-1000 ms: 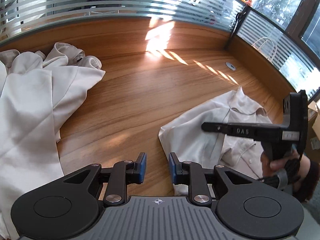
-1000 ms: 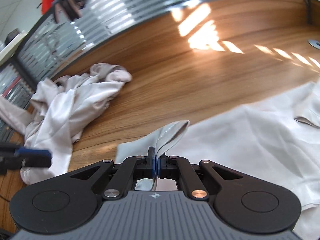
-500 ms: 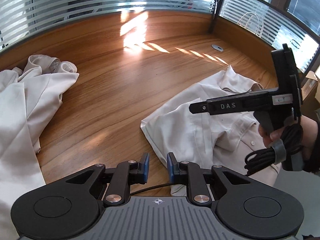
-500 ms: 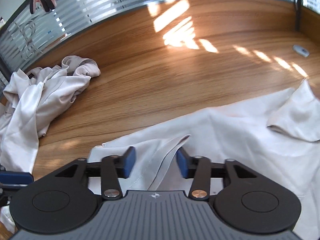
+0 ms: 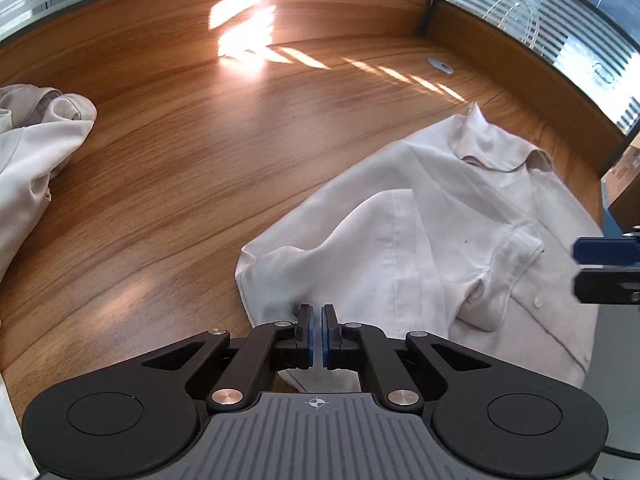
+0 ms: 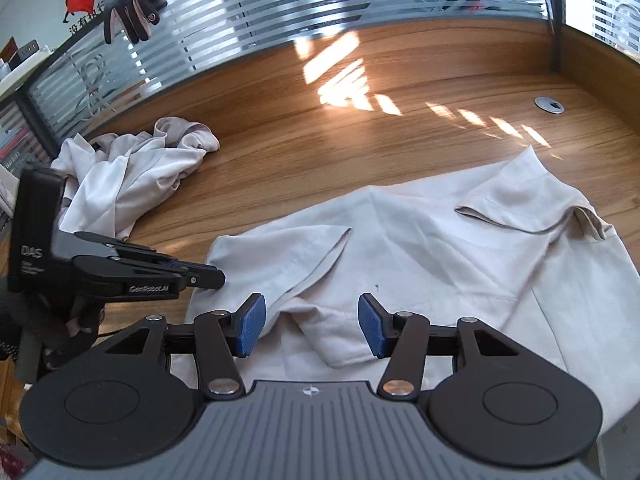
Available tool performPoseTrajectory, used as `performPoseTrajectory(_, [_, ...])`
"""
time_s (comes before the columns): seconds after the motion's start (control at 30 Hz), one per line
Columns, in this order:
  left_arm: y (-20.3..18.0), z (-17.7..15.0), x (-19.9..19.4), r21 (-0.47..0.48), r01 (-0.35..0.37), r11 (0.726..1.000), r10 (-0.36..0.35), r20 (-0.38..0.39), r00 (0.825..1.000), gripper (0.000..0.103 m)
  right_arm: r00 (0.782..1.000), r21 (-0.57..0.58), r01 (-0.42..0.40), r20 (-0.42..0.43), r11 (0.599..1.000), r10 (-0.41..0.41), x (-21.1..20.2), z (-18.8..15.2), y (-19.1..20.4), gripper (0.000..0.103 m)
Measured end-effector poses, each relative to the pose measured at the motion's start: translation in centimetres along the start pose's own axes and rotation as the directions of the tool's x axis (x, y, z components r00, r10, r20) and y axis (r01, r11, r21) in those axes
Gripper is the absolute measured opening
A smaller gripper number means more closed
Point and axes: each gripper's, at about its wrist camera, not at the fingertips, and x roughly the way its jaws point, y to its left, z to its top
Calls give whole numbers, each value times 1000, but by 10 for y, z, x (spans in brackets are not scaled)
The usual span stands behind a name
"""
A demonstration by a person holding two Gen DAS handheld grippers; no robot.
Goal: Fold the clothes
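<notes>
A white collared shirt [image 5: 460,216] is spread on the wooden desk [image 5: 192,152], its collar toward the far right and a short sleeve folded across the front; its near edge reaches the desk's front edge. The left gripper [image 5: 316,334] is seen low over the sleeve hem at the shirt's near left corner, its blue pads brought almost together with only a thin slit between them; whether any cloth is pinched there cannot be told from the left wrist view. In the right wrist view the same gripper appears side-on at the shirt's left edge, held by a gloved hand [image 6: 76,320]. The right gripper [image 6: 310,326] is held above the shirt's lower middle with its fingers spread wide, nothing being gripped between them. A second heap of pale garments [image 6: 132,180] is left crumpled at the desk's far left, well apart from the shirt. A cable grommet [image 6: 549,105] is set into the desk at the far right.
</notes>
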Motion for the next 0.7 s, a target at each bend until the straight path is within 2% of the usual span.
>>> performPoseTrajectory(0.03, [0, -2, 2, 5, -10, 1000, 10, 0, 1000, 6, 1000, -2, 10, -5, 1000, -10, -6, -2, -4, 57])
performPoseTrajectory(0.1, [2, -4, -8, -18, 18, 1000, -17, 47, 999, 7, 999, -5, 33, -9, 999, -33, -17, -1, -14, 57])
performPoseTrajectory(0.17, [5, -4, -23, -61, 54, 997, -47, 104, 993, 14, 998, -7, 58, -11, 998, -58, -28, 4, -28, 57])
performPoseTrajectory(0.2, [7, -4, -32, -93, 67, 993, -54, 133, 990, 23, 997, -9, 73, -11, 997, -73, -31, 9, -36, 57])
performPoseTrajectory(0.23, [9, -4, -40, -120, 64, 991, -45, 156, 987, 28, 996, -11, 88, -10, 996, -88, -35, 15, -45, 57])
performPoseTrajectory(0.3, [12, -4, -52, -169, 44, 985, -11, 189, 982, 29, 993, -14, 115, -12, 993, -115, -40, 25, -62, 57])
performPoseTrajectory(0.4, [16, -4, -54, -239, 2, 971, 43, 185, 982, 36, 990, -26, 141, -7, 990, -141, -41, 47, -97, 57])
performPoseTrajectory(0.47, [19, -5, -49, -286, 12, 958, 39, 170, 985, 45, 989, -40, 146, -10, 989, -146, -36, 64, -124, 57])
performPoseTrajectory(0.53, [19, -4, -44, -326, -5, 945, 56, 146, 988, 46, 989, -56, 142, -23, 988, -144, -28, 82, -150, 57])
performPoseTrajectory(0.67, [11, -1, -34, -372, -86, 924, 130, 95, 987, 47, 993, -35, 109, -40, 993, -110, -4, 118, -203, 54])
performPoseTrajectory(0.7, [10, 0, -32, -387, -103, 916, 146, 82, 986, 51, 994, -33, 95, -46, 995, -96, 3, 126, -215, 54])
